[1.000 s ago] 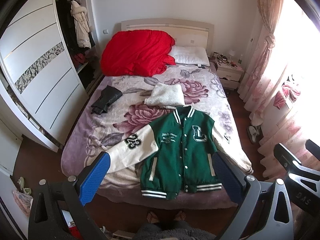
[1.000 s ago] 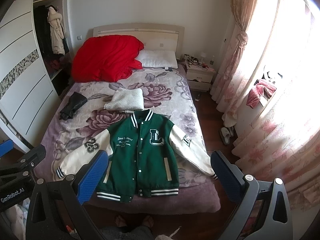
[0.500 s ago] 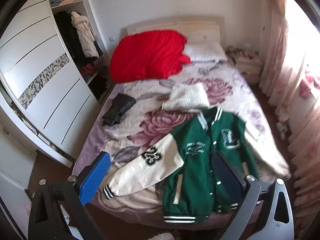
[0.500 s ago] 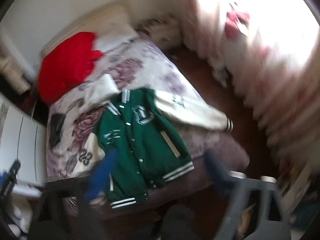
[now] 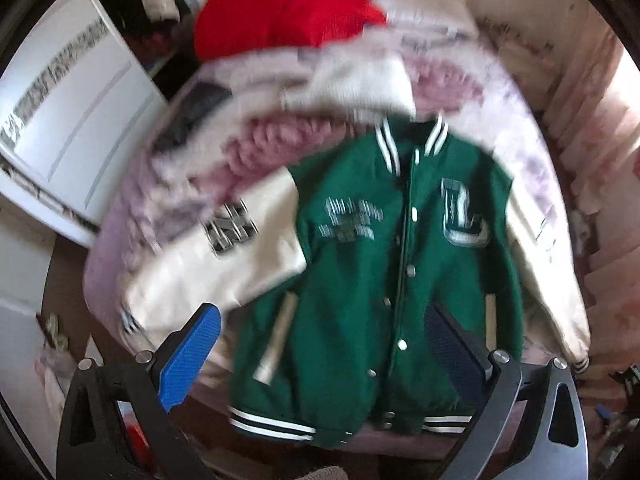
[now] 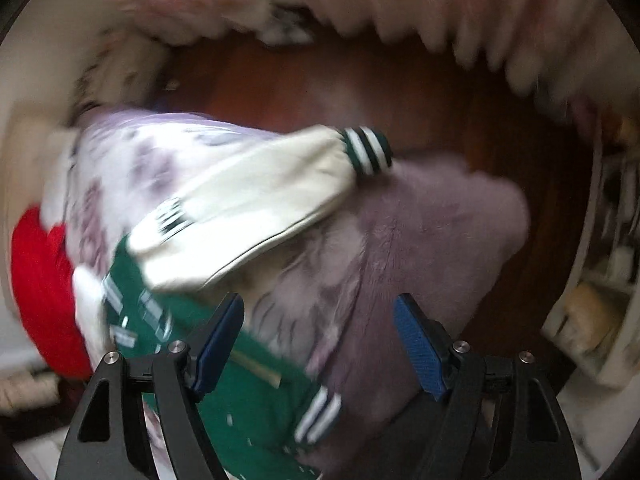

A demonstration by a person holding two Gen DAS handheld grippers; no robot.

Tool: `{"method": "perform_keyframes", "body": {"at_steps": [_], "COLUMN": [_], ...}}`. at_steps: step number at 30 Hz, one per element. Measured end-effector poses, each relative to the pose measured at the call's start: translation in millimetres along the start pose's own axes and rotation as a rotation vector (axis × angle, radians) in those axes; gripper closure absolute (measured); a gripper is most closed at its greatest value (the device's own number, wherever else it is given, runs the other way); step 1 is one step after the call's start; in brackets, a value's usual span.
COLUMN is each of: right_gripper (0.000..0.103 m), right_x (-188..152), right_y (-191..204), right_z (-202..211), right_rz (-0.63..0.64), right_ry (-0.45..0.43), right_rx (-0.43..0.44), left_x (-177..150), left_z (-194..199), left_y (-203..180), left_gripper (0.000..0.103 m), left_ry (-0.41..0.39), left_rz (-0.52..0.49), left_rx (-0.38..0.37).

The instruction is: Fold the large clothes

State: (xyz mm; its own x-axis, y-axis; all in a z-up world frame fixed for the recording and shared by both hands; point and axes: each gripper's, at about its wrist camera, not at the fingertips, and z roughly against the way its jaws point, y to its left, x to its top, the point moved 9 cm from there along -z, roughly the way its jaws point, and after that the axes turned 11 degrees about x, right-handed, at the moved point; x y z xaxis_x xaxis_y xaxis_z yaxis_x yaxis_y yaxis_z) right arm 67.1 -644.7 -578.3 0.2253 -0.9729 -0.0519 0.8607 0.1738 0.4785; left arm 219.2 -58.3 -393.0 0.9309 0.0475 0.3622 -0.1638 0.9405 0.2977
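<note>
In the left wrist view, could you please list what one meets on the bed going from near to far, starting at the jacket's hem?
Green varsity jacket → folded white knit → red duvet.

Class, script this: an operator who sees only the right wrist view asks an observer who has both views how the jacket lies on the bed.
Operator: I see one cream sleeve and a green corner. Where is the other sleeve?
Observer: The numbered sleeve lies spread out from the jacket toward the wardrobe side of the bed.
Operator: What is the left tool doing?
Observer: The left tool is open and holds nothing. It points at the jacket's lower half.
</note>
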Motion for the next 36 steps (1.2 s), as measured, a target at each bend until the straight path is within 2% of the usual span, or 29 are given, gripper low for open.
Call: {"method": "perform_keyframes", "body": {"at_steps": [3,5,8,11,12,13,14,15,17,21,25,27,31,36], "right_gripper": [0.024,0.024,0.024,0.024,0.034,0.047,0.080,0.084,0.086,0.087,0.087,0.087,0.087,0.087], "right_x": [35,54,78,92,97,102,109,117,134,188,224,237,241,200], "right_y": [-37,-52,-62,-63,-62,-60,-57,-51,-39,-1,39,66,124,214], "right_z": [-78,-118,-166,-206,-210,-213,-213,-214,-210,-186,-176,-169,-133,-84], "right_rz": [-0.131,-0.203,-0.278,-0.321,-0.327,-0.332,-0.330,-0.310,-0.275,-0.114,0.018,0.082,0.204,0.367], "right_ry": [0.002,-0.018,-0.056,-0.076,-0.104,-0.137,-0.165,-0.173,-0.210,-0.287,-0.299,-0.303,-0.329,-0.324], "right_rx": [0.064,0.098,0.163,0.172,0.157,0.150,0.158,0.153,0.158,0.170,0.163,0.174,0.224,0.322], "left_x": [-22,-28,-28,-14,-6,-1,4,8,18,32,46,50,61,64], "left_z": [-51,-69,-88,-101,-107,-110,-114,-116,-121,-128,-137,-141,-155,-179], "left_y": [-40,-58,-83,-106,-113,-119,-127,-134,-150,-187,-231,-241,-256,-282], "left_gripper": [0.000,0.000,0.000,0.000,0.000,0.000,0.000,0.000,0.000,0.000,0.000,0.000,0.000,0.000], "left_ry": [0.124,0.163,0.176,0.153,0.138,0.119,0.107,0.097,0.073,0.049,0.024,0.023,0.030,0.020], "left_rz": [0.008,0.003,-0.042,-0.070,-0.072,-0.078,-0.083,-0.089,-0.102,-0.113,-0.137,-0.122,-0.101,-0.134], "left_rx": [0.026,0.026,0.064,0.077,0.079,0.086,0.087,0.089,0.091,0.051,0.029,0.025,0.020,-0.001]}}
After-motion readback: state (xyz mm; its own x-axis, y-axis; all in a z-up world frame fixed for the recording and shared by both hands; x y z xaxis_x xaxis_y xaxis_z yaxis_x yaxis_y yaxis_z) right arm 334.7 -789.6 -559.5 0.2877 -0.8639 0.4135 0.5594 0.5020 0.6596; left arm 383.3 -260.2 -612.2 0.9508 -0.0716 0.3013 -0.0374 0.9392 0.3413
